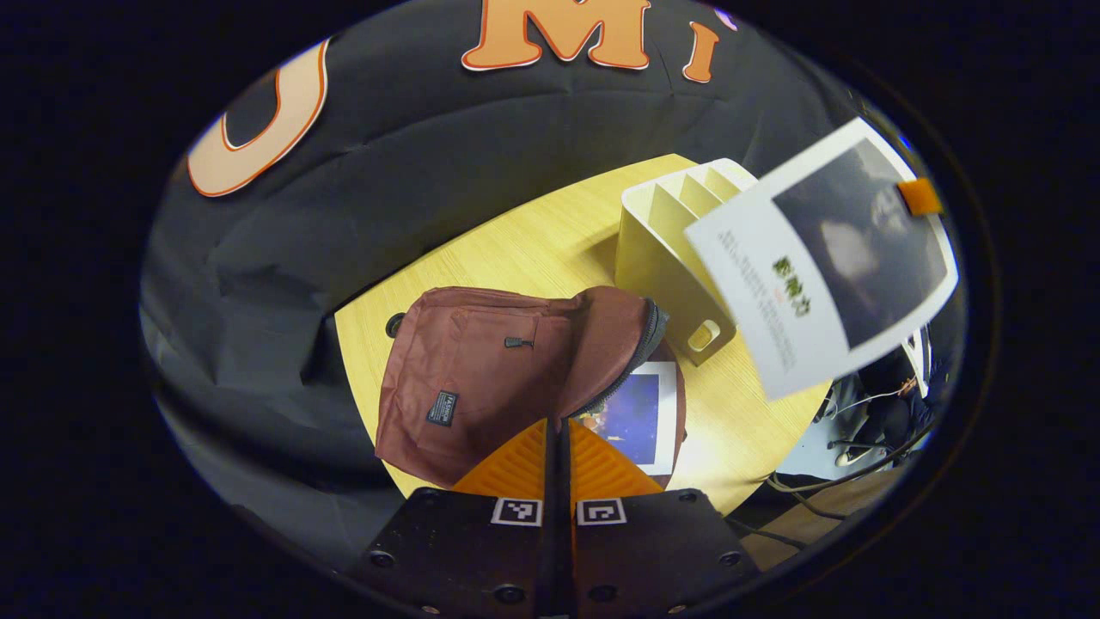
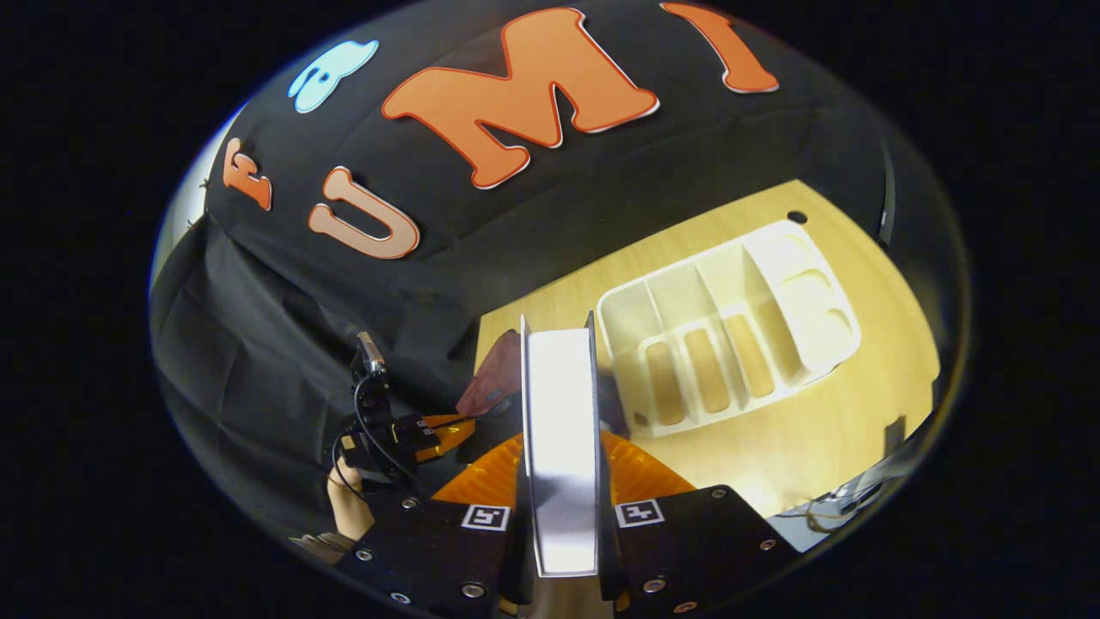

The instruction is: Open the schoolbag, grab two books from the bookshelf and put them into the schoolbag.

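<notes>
The maroon schoolbag (image 1: pixel 481 370) lies unzipped on the wooden table (image 1: pixel 533 249). A book with a blue cover (image 1: pixel 636 413) rests inside its opening. My left gripper (image 1: pixel 559 425) is shut on the zipper edge of the bag's flap and holds it lifted. A white book with a dark picture (image 1: pixel 825 258) hangs in the air above the cream bookshelf (image 1: pixel 670 258). My right gripper (image 2: pixel 559 443) is shut on this book (image 2: pixel 559 387), which I see edge-on. Beyond it stand the bookshelf's bare slots (image 2: pixel 730 327). The left gripper (image 2: pixel 434 427) and the bag (image 2: pixel 498 378) sit lower left.
Black cloth hangs behind and left of the table. The table has a round cable hole (image 1: pixel 395 324) by the bag and another (image 2: pixel 797 217) behind the shelf. Cables and gear (image 1: pixel 859 421) lie past the table's right edge. A hand (image 2: pixel 348 507) holds the left gripper.
</notes>
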`<state>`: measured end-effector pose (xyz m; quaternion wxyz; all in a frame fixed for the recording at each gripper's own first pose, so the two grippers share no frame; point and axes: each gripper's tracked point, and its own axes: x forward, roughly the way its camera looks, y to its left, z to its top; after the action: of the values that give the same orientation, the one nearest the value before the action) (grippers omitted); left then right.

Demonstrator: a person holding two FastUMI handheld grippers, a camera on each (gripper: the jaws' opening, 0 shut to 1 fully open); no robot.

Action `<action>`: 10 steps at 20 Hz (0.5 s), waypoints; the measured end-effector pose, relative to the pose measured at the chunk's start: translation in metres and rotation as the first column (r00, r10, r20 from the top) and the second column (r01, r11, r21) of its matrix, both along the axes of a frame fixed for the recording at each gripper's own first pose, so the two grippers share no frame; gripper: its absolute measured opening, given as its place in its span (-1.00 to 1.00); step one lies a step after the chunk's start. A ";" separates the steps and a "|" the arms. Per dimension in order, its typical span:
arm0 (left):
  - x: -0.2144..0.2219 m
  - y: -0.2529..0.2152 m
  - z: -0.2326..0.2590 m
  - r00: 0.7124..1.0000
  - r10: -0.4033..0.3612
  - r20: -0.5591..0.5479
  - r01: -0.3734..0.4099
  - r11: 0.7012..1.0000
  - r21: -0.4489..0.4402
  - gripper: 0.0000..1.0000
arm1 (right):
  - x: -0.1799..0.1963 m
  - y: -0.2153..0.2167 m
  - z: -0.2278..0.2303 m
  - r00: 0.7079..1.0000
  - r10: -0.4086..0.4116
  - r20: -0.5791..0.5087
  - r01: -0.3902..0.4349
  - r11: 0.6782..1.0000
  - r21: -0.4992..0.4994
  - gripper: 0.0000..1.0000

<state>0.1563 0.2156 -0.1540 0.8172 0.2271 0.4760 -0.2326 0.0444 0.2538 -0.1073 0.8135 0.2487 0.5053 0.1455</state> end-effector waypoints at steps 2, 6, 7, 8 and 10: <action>-0.002 -0.001 0.006 1.000 -0.002 0.009 0.002 1.000 0.001 -0.99 | -0.005 0.012 -0.025 0.999 -0.044 -0.033 0.046 0.996 0.073 -0.41; -0.004 -0.004 0.011 1.000 0.001 0.015 -0.002 1.000 0.010 -0.99 | -0.008 0.027 -0.082 0.988 -0.117 -0.105 0.129 0.984 0.123 -0.41; -0.004 -0.005 0.012 1.000 0.002 0.014 -0.002 1.000 0.011 -0.99 | -0.006 0.029 -0.092 0.985 -0.141 -0.102 0.154 0.980 0.126 -0.41; -0.004 -0.004 0.014 1.000 0.002 0.015 -0.002 1.000 0.014 -0.99 | -0.002 0.030 -0.102 0.981 -0.161 -0.104 0.175 0.975 0.136 -0.41; -0.004 -0.007 0.018 1.000 0.004 0.021 -0.005 1.000 0.023 -0.99 | 0.004 0.039 -0.116 0.971 -0.203 -0.126 0.224 0.957 0.186 -0.40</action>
<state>0.1524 0.2081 -0.1362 0.8200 0.2378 0.4705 -0.2229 0.0483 0.2930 -0.2235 0.7678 0.3890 0.5005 0.0932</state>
